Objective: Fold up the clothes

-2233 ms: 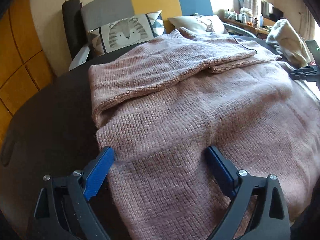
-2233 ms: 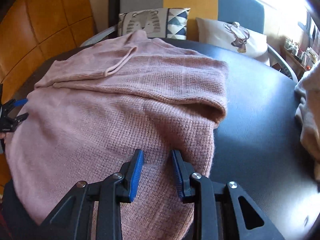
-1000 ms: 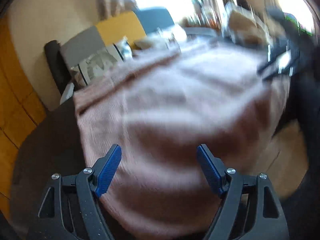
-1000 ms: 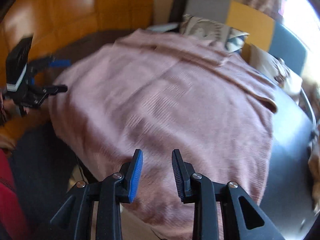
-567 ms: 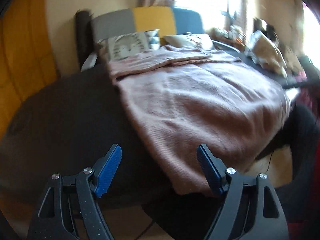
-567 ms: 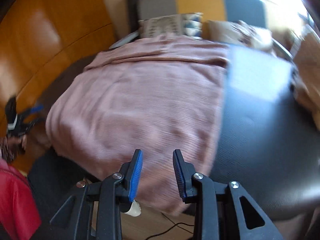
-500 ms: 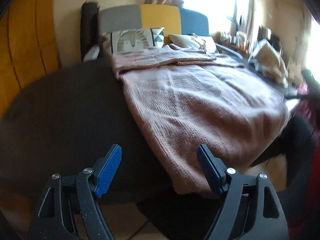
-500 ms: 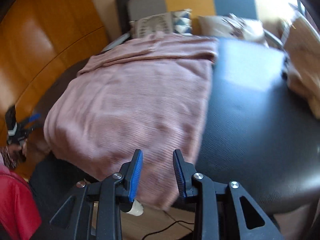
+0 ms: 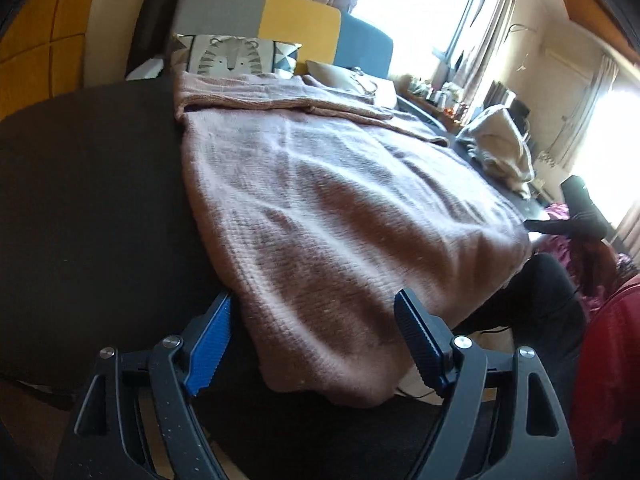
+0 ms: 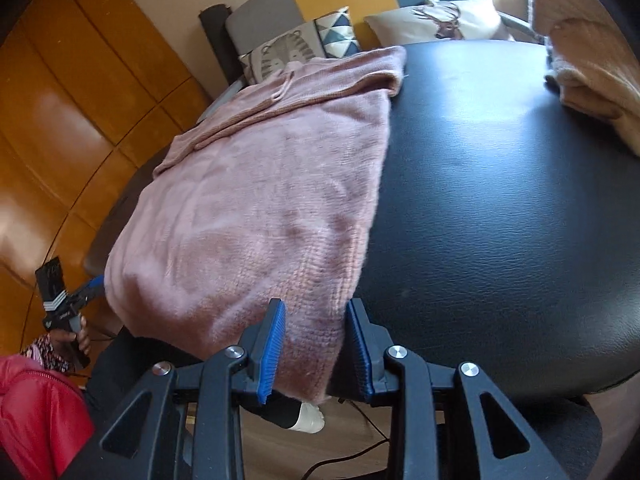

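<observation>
A pink knitted sweater (image 9: 340, 208) lies flat on the black table (image 9: 88, 200), sleeves folded across its far end and its hem hanging over the near edge. My left gripper (image 9: 316, 344) is open wide, its fingers straddling the hem's left corner without pressing it. In the right wrist view the sweater (image 10: 256, 200) fills the left half of the table (image 10: 500, 220). My right gripper (image 10: 316, 344) stands narrowly open with the hem's right corner between its blue pads. Far left in that view a hand holds the left gripper (image 10: 68, 300).
A beige garment (image 9: 500, 148) is piled at the table's far right, also seen as a beige heap (image 10: 592, 60). A tiger cushion (image 9: 228, 56) and a deer cushion (image 10: 436, 20) lean on the sofa behind. A red jacket (image 10: 36, 412) and a dark trouser leg are close below.
Both grippers have swung from over the sweater's body out to the hem's two corners at the near table edge. The sweater has not shifted.
</observation>
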`<action>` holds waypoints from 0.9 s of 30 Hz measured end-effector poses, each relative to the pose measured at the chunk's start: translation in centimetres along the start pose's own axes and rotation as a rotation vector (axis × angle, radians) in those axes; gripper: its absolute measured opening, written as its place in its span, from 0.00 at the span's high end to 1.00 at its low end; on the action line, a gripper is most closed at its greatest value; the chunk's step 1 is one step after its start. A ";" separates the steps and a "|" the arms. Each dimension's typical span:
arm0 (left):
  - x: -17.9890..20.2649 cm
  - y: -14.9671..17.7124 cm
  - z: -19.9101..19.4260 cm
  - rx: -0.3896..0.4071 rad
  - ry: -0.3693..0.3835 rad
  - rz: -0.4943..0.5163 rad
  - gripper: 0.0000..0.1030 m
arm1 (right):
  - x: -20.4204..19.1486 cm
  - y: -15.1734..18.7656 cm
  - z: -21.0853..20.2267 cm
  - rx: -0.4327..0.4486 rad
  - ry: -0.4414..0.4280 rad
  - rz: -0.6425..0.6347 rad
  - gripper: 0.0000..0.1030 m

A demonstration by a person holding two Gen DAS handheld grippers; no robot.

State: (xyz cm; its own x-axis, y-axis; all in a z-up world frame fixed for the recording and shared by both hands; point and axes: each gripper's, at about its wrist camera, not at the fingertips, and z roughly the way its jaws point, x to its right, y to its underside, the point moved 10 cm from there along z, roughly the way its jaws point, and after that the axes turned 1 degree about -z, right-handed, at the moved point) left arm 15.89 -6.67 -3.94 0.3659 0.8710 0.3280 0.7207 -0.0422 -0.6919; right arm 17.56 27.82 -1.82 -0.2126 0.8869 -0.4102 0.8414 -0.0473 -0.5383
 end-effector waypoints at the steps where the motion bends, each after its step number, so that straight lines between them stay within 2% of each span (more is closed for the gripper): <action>1: 0.1 -0.1 0.1 0.000 0.005 -0.003 0.21 | -0.2 0.1 0.1 -0.002 -0.005 -0.008 0.69; 9: 0.7 0.0 0.3 -0.019 0.043 0.002 0.21 | -0.9 0.2 0.3 -0.008 -0.047 -0.011 0.69; 12: 1.2 0.2 0.4 -0.026 0.085 -0.008 0.21 | -0.4 1.2 -0.2 -0.037 -0.121 0.048 0.69; 16: 2.2 -0.6 1.2 -0.036 0.198 -0.073 0.25 | 0.0 1.6 0.0 -0.036 -0.245 0.157 0.69; 17: 2.4 -0.7 1.5 -0.042 0.201 -0.067 0.29 | -0.3 1.4 0.3 -0.030 -0.289 0.187 0.68; 19: 2.7 -0.9 1.9 -0.053 0.195 -0.052 0.32 | -0.7 1.0 0.9 -0.021 -0.321 0.207 0.69; 20: 2.7 -0.9 2.0 -0.057 0.192 -0.048 0.35 | -1.0 0.8 1.1 -0.017 -0.326 0.204 0.69; 22: 2.2 -0.8 2.0 -0.066 0.162 -0.052 0.48 | -1.7 0.5 1.6 -0.013 -0.320 0.182 0.69; 24: 1.5 -0.7 2.2 -0.072 0.122 -0.066 0.70 | -2.1 0.4 1.7 -0.004 -0.293 0.149 0.69; 26: 0.8 -0.6 2.3 -0.076 0.098 -0.091 0.77 | -2.4 0.4 1.8 -0.001 -0.245 0.116 0.71; 27: 0.7 -0.6 2.3 -0.077 0.101 -0.111 0.78 | -2.6 0.4 1.9 0.000 -0.221 0.099 0.72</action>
State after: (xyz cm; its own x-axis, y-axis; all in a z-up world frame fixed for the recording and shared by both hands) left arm 14.32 -4.92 -4.80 0.3363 0.8190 0.4649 0.8012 0.0106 -0.5983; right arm 17.47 24.63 -2.34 -0.2326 0.7559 -0.6119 0.8634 -0.1292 -0.4878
